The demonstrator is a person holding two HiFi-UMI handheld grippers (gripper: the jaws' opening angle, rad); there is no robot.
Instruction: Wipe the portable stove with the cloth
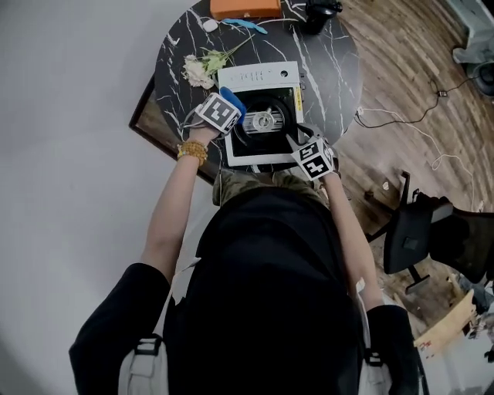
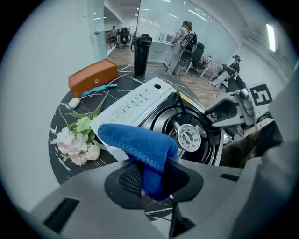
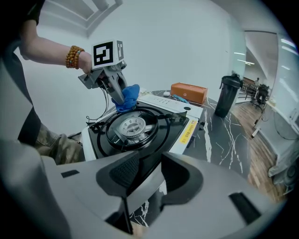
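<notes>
Portable stove (image 1: 258, 75) sits on the round black marble table (image 1: 332, 69), at the edge nearest me, with its burner (image 2: 188, 137) exposed in the black well.

Left gripper (image 2: 152, 182): jaws clamped on the blue cloth (image 2: 135, 142), which bunches out ahead of the pads. The cloth hangs over the burner ring's rim on the side toward the white control panel. I cannot tell whether it touches the metal.

Right gripper (image 3: 149, 175): jaws closed on the stove's near white edge, at the front corner.

Writing: the control panel carries rows of small grey print, too fine to read. The yellow label (image 3: 188, 131) on the stove's side has dark lettering, also illegible. No brand name can be made out.

Also on the table: white flowers (image 1: 199, 68) beside the stove, an orange case (image 1: 245, 8) and a black tumbler (image 2: 141, 49) beyond it.
</notes>
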